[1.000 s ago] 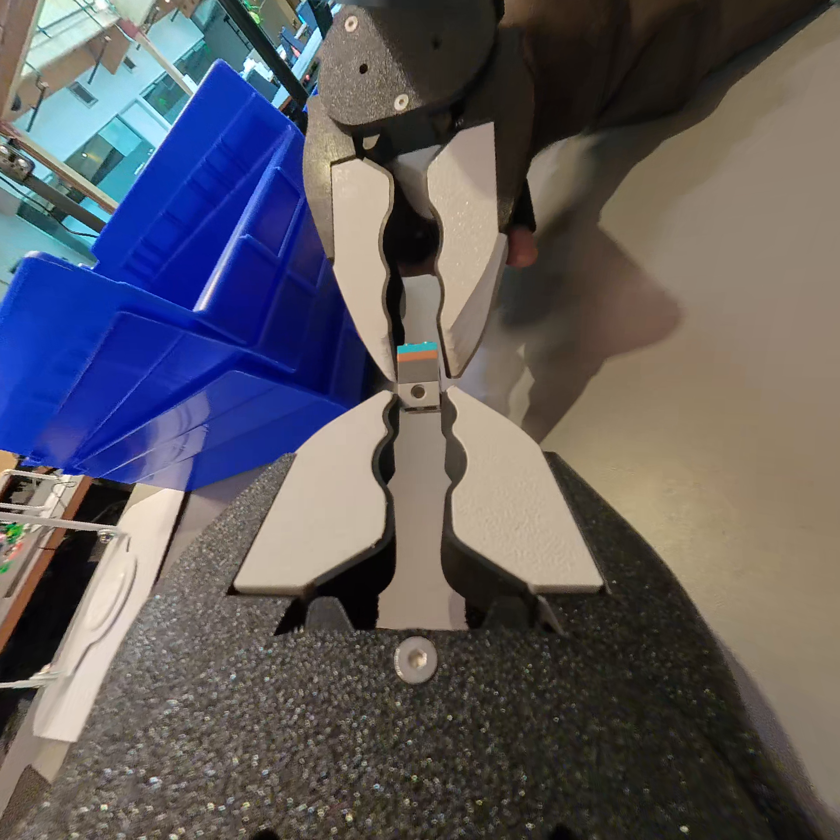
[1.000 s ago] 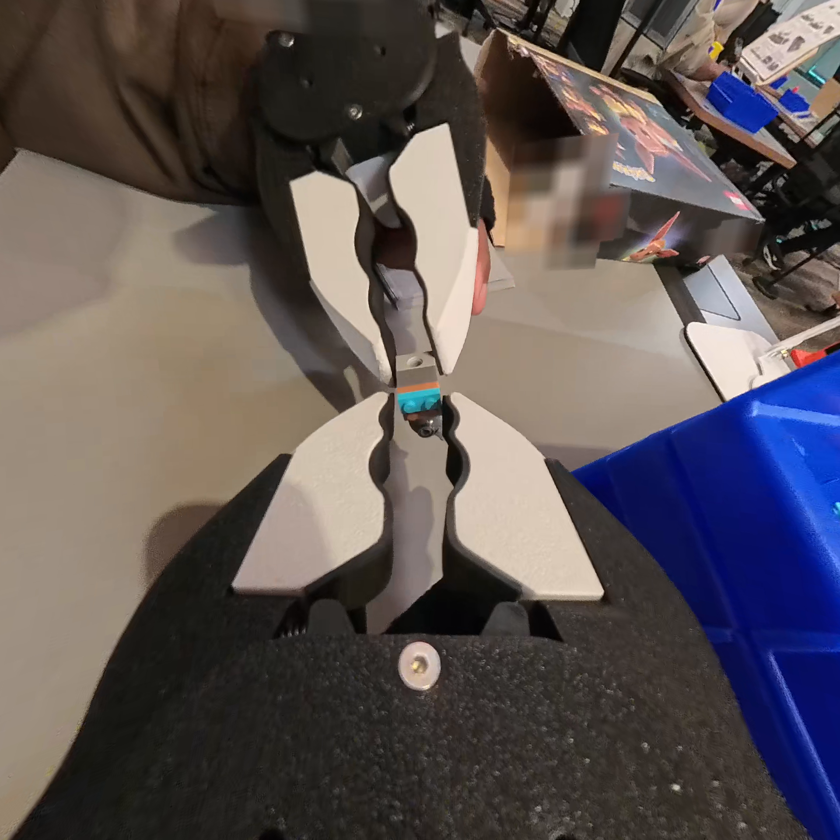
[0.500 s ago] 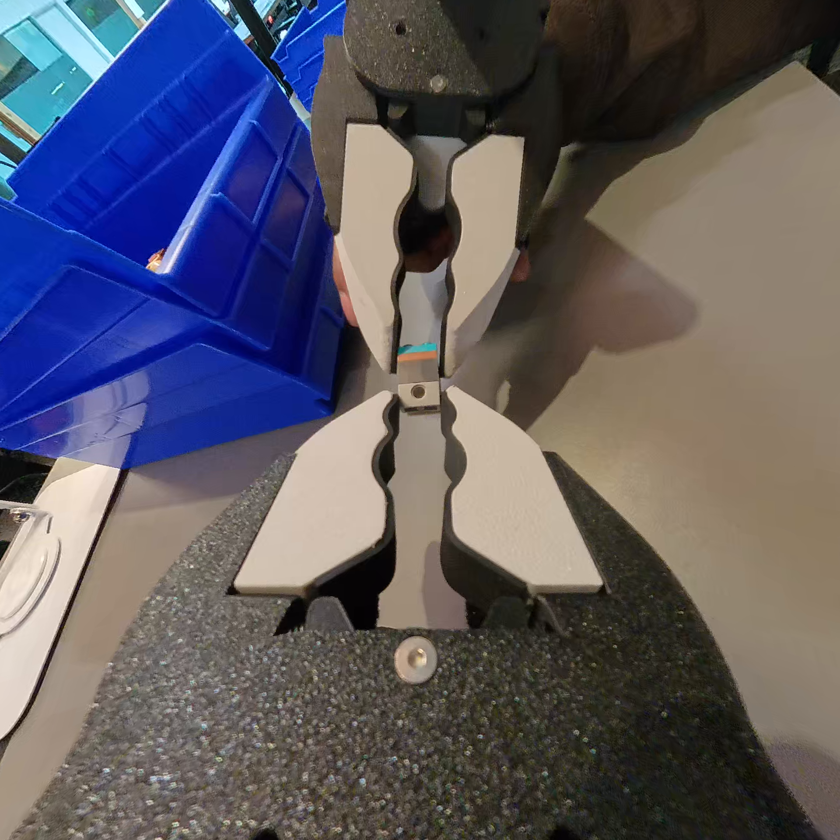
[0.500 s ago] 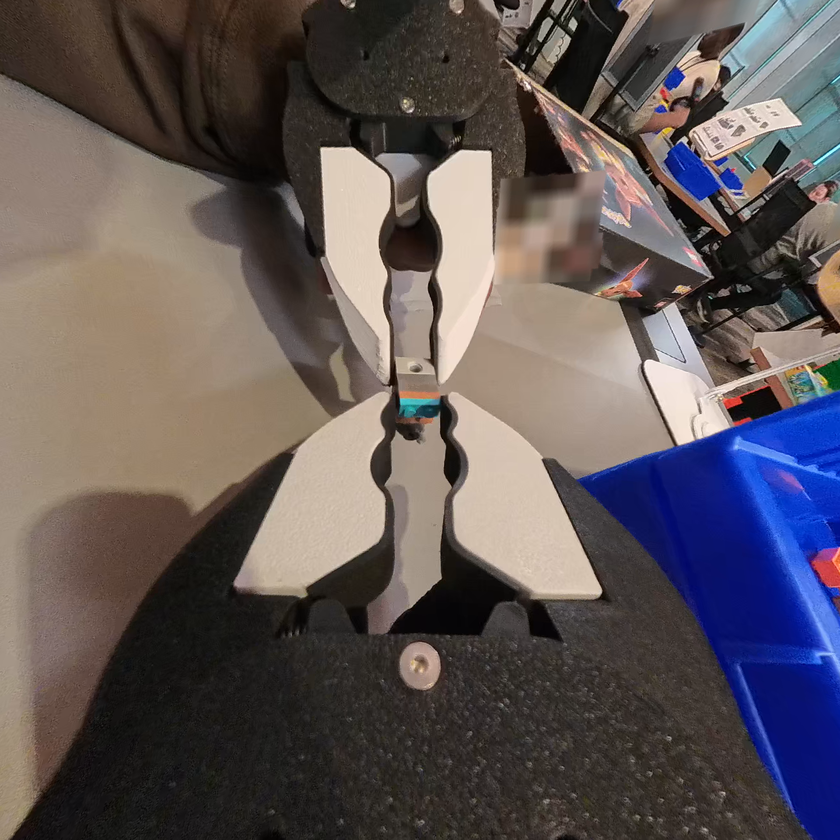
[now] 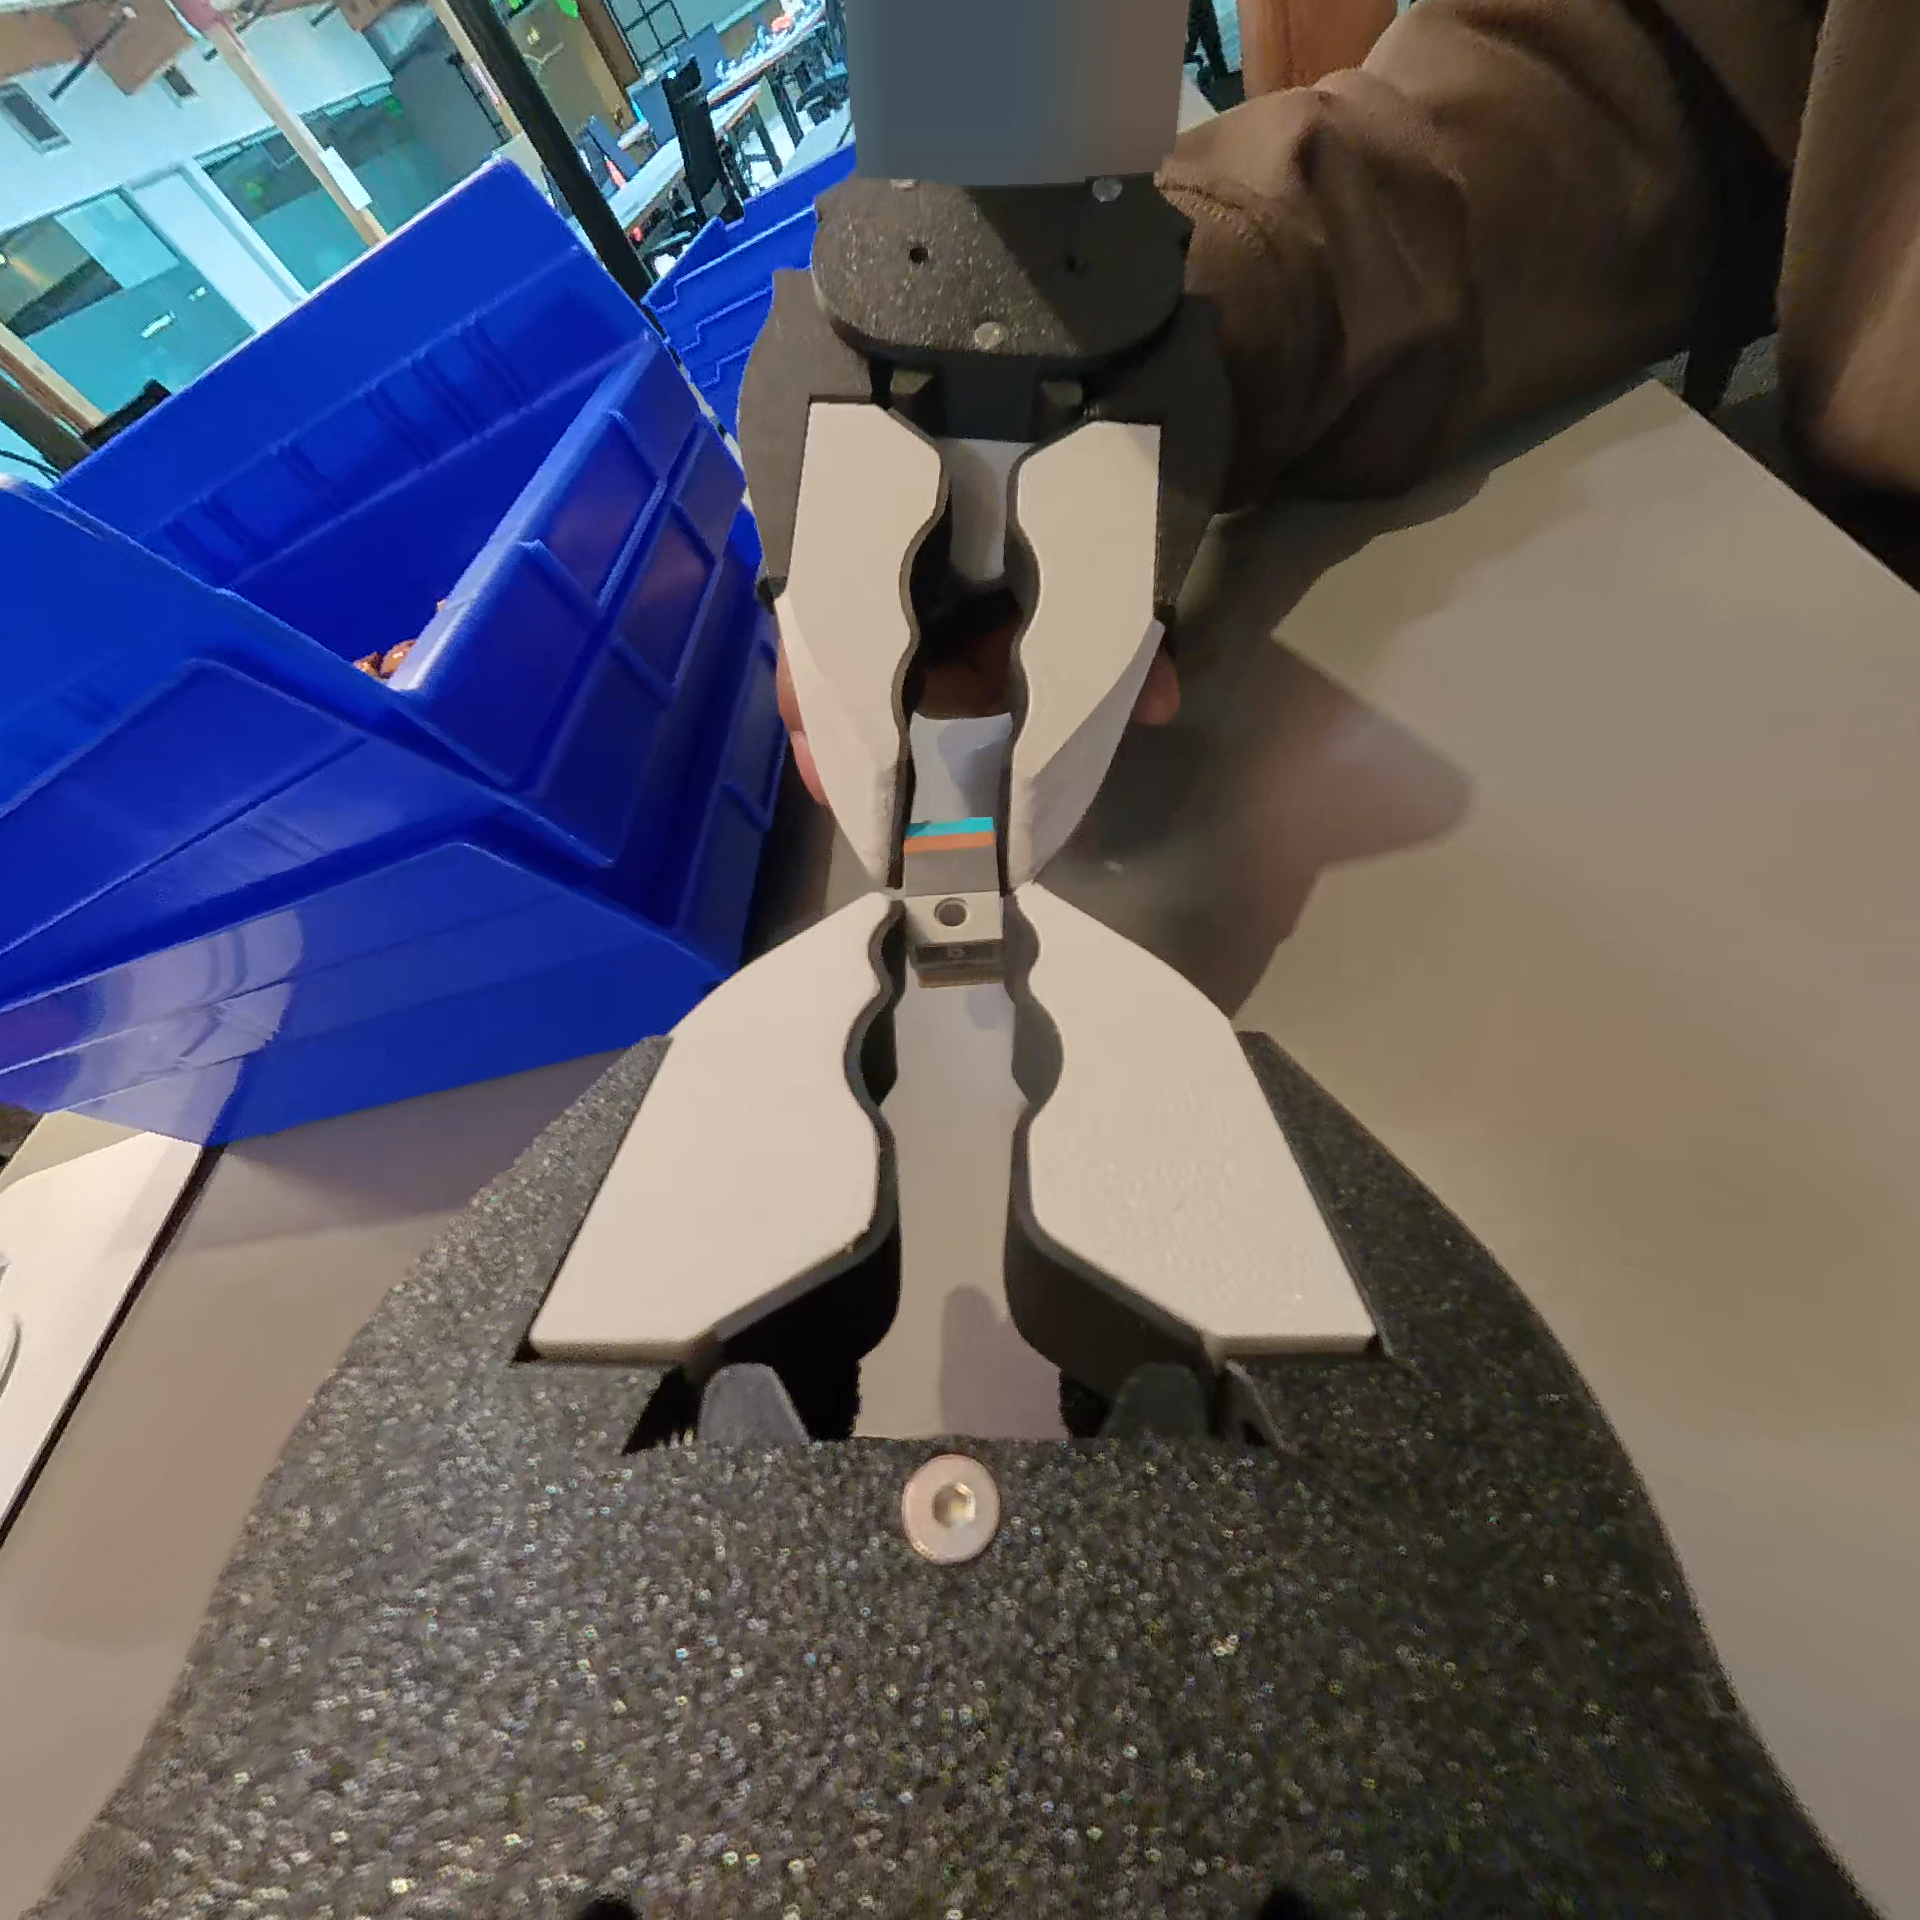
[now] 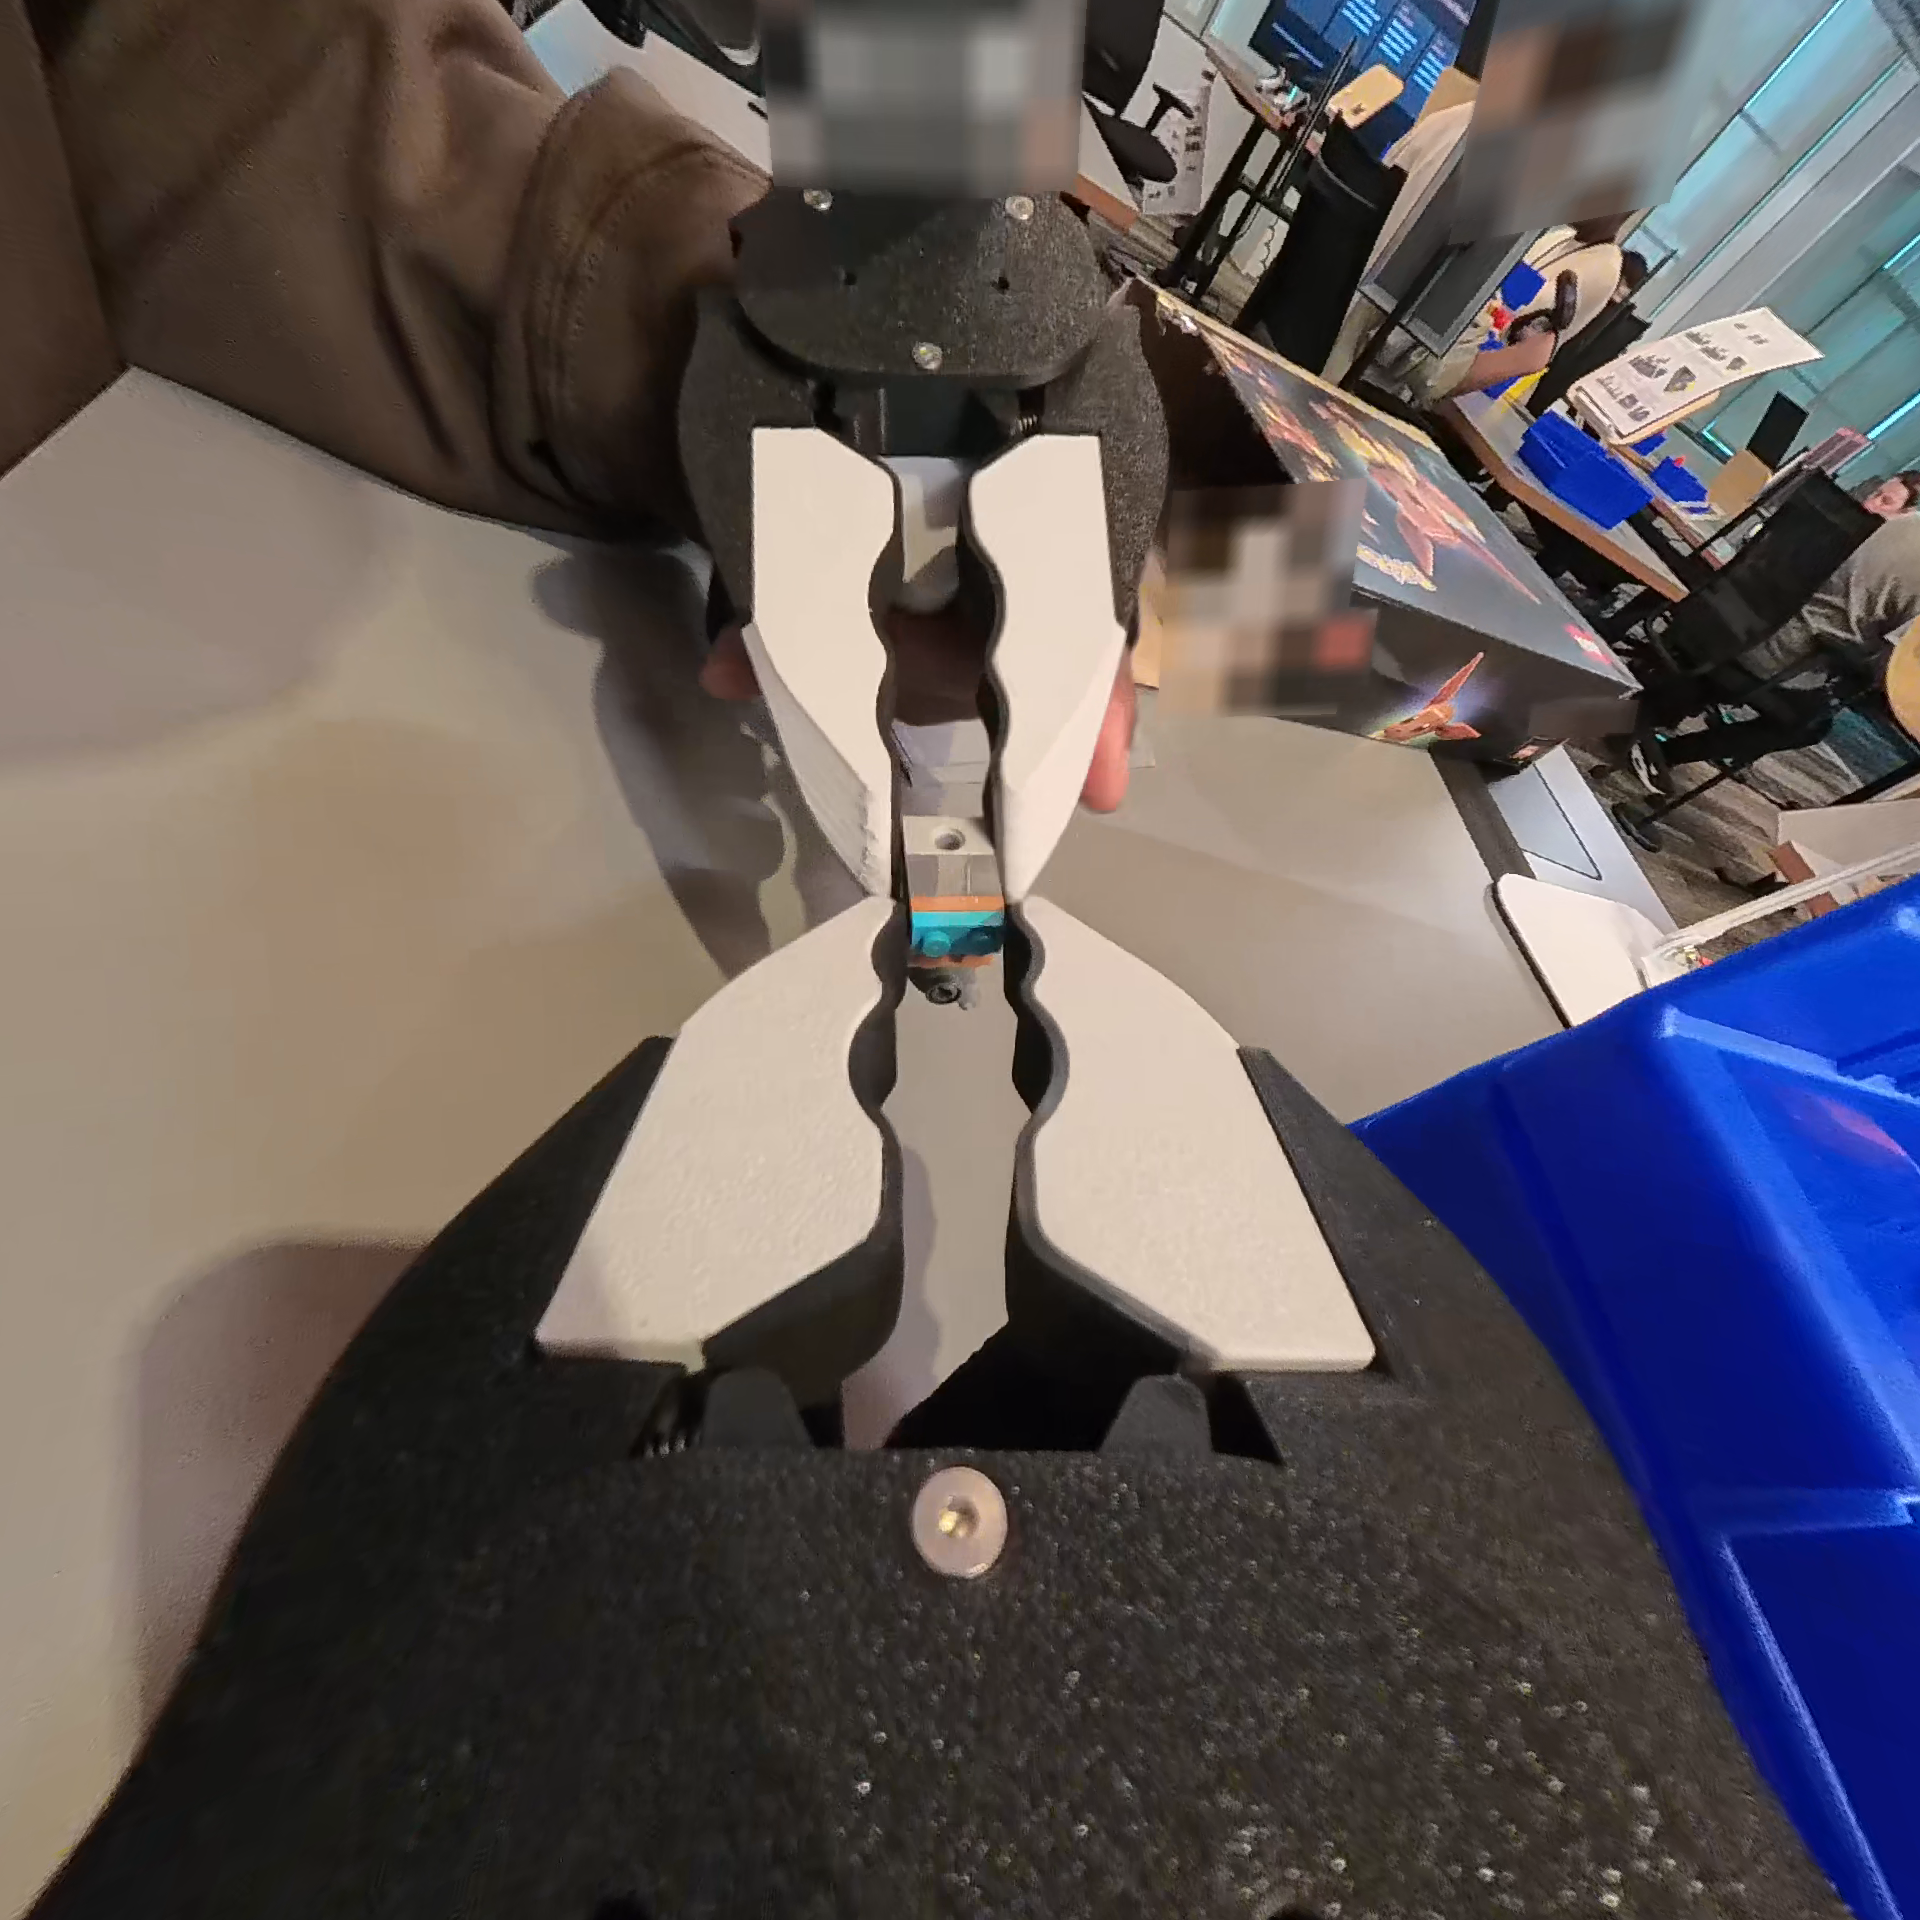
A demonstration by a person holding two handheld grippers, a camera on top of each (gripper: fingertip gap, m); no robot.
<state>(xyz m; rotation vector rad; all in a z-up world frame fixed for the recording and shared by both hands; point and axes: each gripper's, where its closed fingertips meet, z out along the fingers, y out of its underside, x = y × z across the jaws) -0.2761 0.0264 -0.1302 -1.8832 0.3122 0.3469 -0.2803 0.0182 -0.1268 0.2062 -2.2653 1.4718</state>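
Observation:
My left gripper is shut on a small grey brick with a round hole. My right gripper is shut on a teal plate with an orange plate under it and a small dark piece hanging below. The two grippers meet tip to tip above the grey table. The grey brick and the teal and orange plates sit stacked against each other between the fingertips. The right gripper faces me in the left wrist view, and the left gripper faces me in the right wrist view. A brown-sleeved hand holds each.
Blue storage bins stand beside the grippers; one also shows in the right wrist view. A printed cardboard box lies at the table's far side. A white tray sits past the table edge. People sit at desks behind. Less than 4 cm separates the two grippers' tips.
The grippers have stayed tip to tip on the stacked pieces. Both have turned to face each other more squarely and lifted slightly, so more of the room behind shows.

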